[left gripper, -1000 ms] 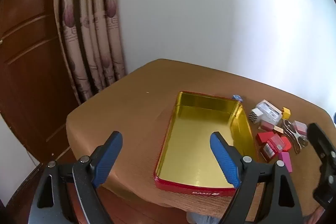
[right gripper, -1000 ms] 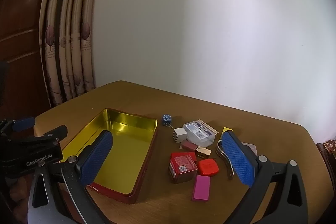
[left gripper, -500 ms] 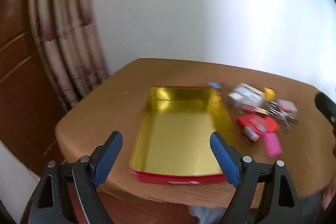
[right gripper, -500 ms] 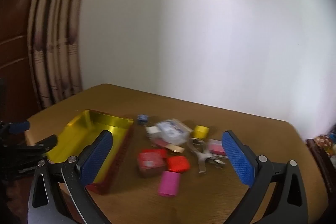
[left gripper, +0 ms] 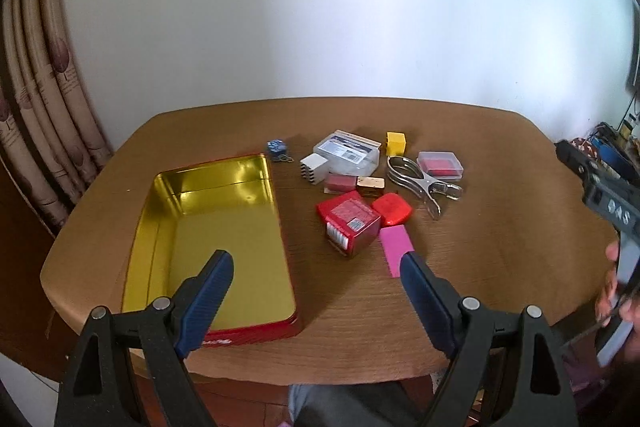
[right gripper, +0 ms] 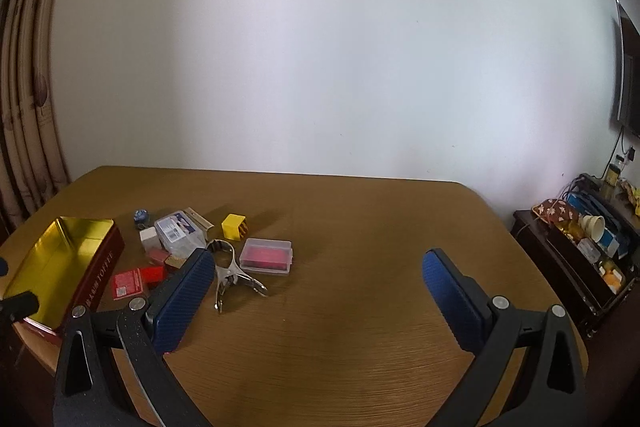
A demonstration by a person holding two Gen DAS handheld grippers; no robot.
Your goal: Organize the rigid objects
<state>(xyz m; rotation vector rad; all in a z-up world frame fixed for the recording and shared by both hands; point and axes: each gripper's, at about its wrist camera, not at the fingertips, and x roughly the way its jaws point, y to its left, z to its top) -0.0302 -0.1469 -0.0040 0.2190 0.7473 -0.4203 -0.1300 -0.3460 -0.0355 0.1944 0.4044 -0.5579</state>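
Currently both grippers gape empty; left gripper point(left gripper: 316, 271) is nearer, pink block point(left gripper: 396, 250) lying at its one o'clock, long axis twelve-to-six.

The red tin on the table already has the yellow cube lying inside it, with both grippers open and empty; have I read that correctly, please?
Not quite. The red tin holds nothing; the left wrist view shows the yellow cube on the table beside it, among the other small things. The left gripper and right gripper are indeed open and empty.

An open red rectangular metal tin point(left gripper: 208, 227) with a gold inside lies flat; small red, pink, yellow and clear rigid boxes point(left gripper: 352, 187) and a steel clamp point(left gripper: 420, 179) cluster just right of it.
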